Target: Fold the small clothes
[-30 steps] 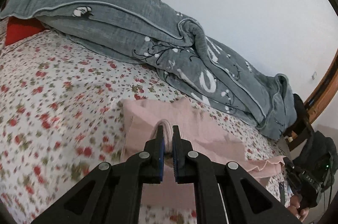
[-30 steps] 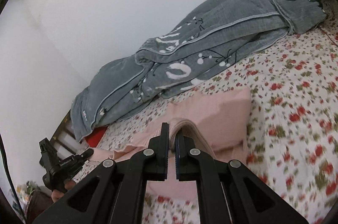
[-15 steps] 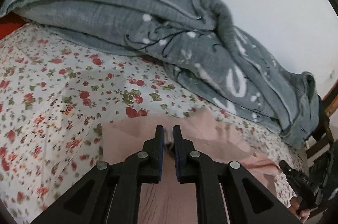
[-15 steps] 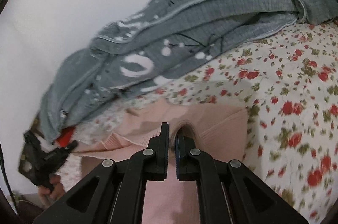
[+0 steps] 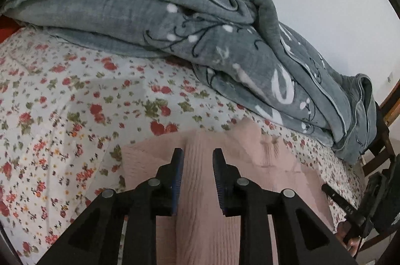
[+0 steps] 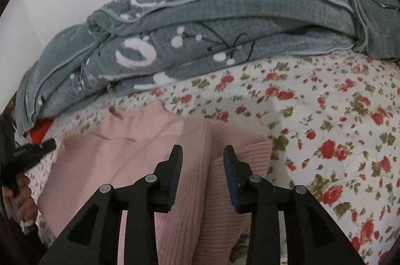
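The left gripper (image 5: 197, 157), jaws just opening, hovers over a pink knit garment (image 5: 200, 202) on the floral bedsheet (image 5: 62, 115).

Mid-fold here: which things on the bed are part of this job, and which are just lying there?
Part of the job:
- pink knit sweater, lying on the floral bedsheet
- left tool and right tool, both just opened, sweater between the pads but not pinched

Just lying about:
- grey blanket, heaped by the wall
- red item under it
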Available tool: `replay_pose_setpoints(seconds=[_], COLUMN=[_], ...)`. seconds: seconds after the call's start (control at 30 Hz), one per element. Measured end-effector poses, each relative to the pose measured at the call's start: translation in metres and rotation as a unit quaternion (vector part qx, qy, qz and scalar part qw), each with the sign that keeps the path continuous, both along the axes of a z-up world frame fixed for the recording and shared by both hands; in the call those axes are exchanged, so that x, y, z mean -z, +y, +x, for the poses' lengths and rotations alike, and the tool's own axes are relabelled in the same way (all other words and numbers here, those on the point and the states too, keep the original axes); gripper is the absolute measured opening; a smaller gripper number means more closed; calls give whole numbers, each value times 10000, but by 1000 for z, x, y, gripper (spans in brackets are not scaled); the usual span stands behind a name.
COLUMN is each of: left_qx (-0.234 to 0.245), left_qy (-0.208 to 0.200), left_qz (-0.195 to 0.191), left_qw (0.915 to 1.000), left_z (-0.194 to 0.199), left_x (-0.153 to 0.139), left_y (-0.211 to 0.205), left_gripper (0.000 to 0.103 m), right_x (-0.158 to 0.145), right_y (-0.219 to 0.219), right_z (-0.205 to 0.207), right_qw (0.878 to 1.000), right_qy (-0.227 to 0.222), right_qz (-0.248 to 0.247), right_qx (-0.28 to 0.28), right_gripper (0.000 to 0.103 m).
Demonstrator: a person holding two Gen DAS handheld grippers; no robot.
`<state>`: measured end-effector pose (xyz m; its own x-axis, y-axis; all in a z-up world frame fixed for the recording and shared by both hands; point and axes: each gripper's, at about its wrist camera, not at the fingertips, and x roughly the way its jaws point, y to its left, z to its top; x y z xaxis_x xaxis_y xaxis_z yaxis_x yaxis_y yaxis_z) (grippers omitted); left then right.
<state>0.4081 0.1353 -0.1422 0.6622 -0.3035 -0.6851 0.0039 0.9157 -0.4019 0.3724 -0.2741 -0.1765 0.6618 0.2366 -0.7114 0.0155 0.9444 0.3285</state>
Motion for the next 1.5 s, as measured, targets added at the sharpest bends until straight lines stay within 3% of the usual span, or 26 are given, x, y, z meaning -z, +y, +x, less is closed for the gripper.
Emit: replay_pose_setpoints(seconds=[0.07, 0.17, 0.2, 0.33, 0.47, 0.53, 0.57, 0.6, 0.67, 0.83, 0.97, 1.17, 1.27, 1.33, 1.37, 1.4, 1.47, 1.5], left_qx=[-5, 86, 215, 368, 349, 224, 214, 223, 164, -34, -206, -244, -251, -187, -153, -148, -167, -160], left_qy=[-2, 1, -26, 216, 267, 127, 115, 107, 43, -390, -521, -17, 35, 23, 42, 67, 74, 60], left_qz=[43, 130, 193, 865, 1183, 1251, 1226, 1110, 891, 473, 840, 1152, 1118, 1148, 1206, 1286, 1363, 1360], left_qw=[10000, 9999, 9996, 9953, 9920, 9918, 9922, 9935, 9959, 9981, 9949, 9930, 9934, 9932, 9926, 9916, 9905, 9906], left_z=[1, 6, 8, 21, 26, 23, 22, 21, 18, 7, 11, 22, 22, 22, 21, 19, 16, 13], left_x=[0, 5, 6, 17, 32, 33, 33, 33, 30, 12, 8, 42, 45, 43, 42, 40, 34, 30], left_y=[0, -5, -9, -30, -37, -36, -35, -32, -24, -8, -8, -11, -9, -11, -13, -14, -14, -14], left_gripper=[31, 58, 59, 59, 55, 29, 13, 8, 7, 7, 7, 8, 10, 11, 17, 23, 25, 27], right_x=[5, 9, 9, 8, 10, 9, 9, 10, 6, -14, -28, 19, 17, 16, 14, 11, -1, -8], right_y=[-2, -3, -3, 1, 4, 6, 9, 11, 14, 5, 5, 7, 6, 10, 12, 12, 12, 10], right_z=[1, 3, 3, 4, 9, 10, 11, 12, 11, 4, 7, 37, 36, 34, 33, 31, 21, 13], right_qw=[10000, 9998, 9998, 9998, 9997, 9996, 9995, 9993, 9992, 9986, 9967, 9994, 9995, 9990, 9988, 9986, 9979, 9977], right_qy=[50, 137, 142, 165, 211, 222, 205, 202, 93, -423, -760, 286, 236, 264, 273, 282, 223, 142], right_qz=[70, 128, 131, 55, -47, -139, -200, -203, -254, 190, 145, -195, -177, -333, -389, -442, -608, -661], right_qx=[7, -25, -31, -94, -101, -108, -147, -247, -289, -247, -224, -93, -87, -105, -111, -98, -21, 6], right_gripper=[34, 34, 34, 36, 36, 35, 23, 5, 5, 4, 4, 4, 5, 8, 10, 16, 25, 35])
